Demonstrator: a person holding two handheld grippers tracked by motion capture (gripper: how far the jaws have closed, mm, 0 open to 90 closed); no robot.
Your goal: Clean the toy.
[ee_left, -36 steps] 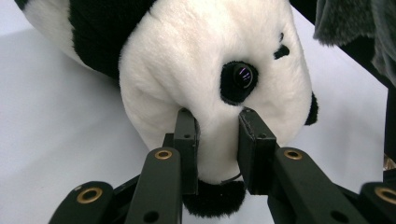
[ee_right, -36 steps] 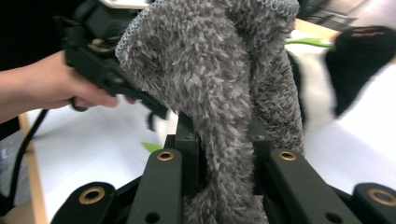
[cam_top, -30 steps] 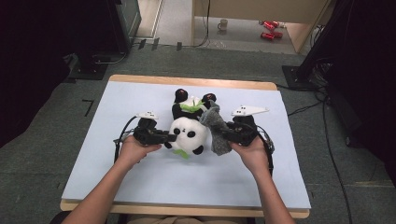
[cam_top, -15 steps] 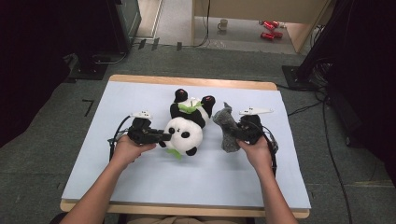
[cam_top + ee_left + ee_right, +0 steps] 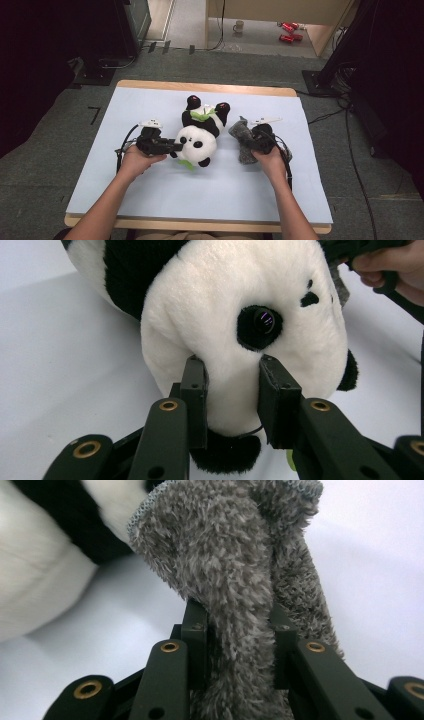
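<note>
- Plush white pile, thick and soft, is seen over the head of the panda toy (image 5: 199, 137), with black pile on its ears, limbs and eye patches and a glossy dark bead for an eye in the left gripper view.
- Small green felt pieces are seen on the toy's chest and beside its lower ear in the high view.
- The panda toy is laid on its back near the middle of the table (image 5: 150, 200), feet toward the far edge and head toward the person.
- The table is covered by a smooth, pale blue sheet, with a light wooden rim showing at its edges.
- The white cheek of the toy is pinched between the two flat black pads of the left gripper (image 5: 234, 395); its jaws have just been opening a little, yet the plush is seen pressed between them.
- A grey cloth (image 5: 243, 140), shaggy and fuzzy with a finer knitted edge, is held in a bunched, upright fold just to the right of the panda.
- The cloth is clamped by the right gripper (image 5: 239, 645); its jaws too have just been easing apart, with the fold still filling the gap between the pads.
- Both grippers are built of matt black bars joined by brass-coloured rivets.
</note>
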